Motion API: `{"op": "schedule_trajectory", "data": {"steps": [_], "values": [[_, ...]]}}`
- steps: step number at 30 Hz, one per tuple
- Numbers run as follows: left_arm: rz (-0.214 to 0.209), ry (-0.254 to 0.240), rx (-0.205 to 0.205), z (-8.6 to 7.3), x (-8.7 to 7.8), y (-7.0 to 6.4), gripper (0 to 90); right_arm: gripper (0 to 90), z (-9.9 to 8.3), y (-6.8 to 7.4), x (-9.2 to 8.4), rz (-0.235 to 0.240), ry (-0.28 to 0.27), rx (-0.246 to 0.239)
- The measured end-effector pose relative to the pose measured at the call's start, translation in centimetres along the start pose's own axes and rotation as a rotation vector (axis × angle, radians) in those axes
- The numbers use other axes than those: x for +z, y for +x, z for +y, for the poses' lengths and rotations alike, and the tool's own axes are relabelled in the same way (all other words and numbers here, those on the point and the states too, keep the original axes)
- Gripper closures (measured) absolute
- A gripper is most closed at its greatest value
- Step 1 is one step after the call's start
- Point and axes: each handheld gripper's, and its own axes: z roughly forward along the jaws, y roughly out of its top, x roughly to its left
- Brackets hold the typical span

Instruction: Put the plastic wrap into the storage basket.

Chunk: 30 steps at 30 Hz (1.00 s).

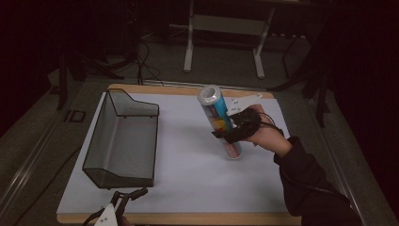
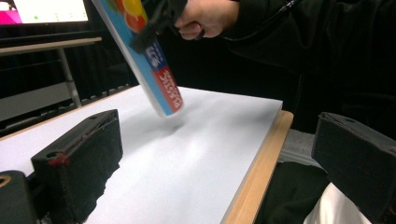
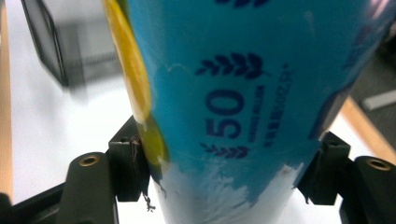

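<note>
**Tube gripped and off the desk; placement pending**

Step in hand: the carry. The right tool is clamped across the middle of the blue tube, one jaw pressed to each side of its wall, as the right gripper view confirms. The tube hangs tilted over the right half of the desk, silver cap toward the far edge and leaning left, lower end clear of the white surface; the left gripper view shows a gap and a faint shadow beneath it.

The left tool rests at the near edge, left of centre, jaws wide apart and holding nothing.

The black mesh basket stands along the left side of the desk, well apart from the tube, and appears empty.

Judgement: the basket is the likely destination. The next move would call for carrying the tube leftward over the basket rim and levelling its tilt so it fits lengthwise, before easing the grip. The smooth round wall could slip between the jaws if swung quickly.
</note>
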Motion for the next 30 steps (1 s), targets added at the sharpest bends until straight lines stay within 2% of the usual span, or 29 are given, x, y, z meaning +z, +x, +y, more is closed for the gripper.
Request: {"op": "schedule_trajectory", "data": {"steps": [4,12,16,21,28,30], "values": [[-0.001,0.000,0.002,0.0,0.0,0.0,2.6,31.5,1.1,0.3,-0.4,-0.008,-0.076,0.019],[0.010,0.006,0.008,0.0,0.0,-0.1,2.6,31.6,3.3,1.1,0.0,0.016,-0.185,0.096],[0.020,0.014,0.017,0.0,0.1,-0.2,2.6,31.5,4.6,1.9,0.8,0.046,-0.206,0.111],[0.032,0.024,0.024,0.0,0.1,-0.2,2.7,31.6,6.6,3.0,1.7,0.047,-0.221,0.131],[0.073,0.029,0.021,-0.1,0.0,-0.1,2.6,31.5,9.5,4.4,3.3,0.044,-0.262,0.182],[0.075,0.026,0.020,-0.1,0.0,0.0,2.7,31.6,10.4,4.7,3.8,0.052,-0.275,0.218]]}}
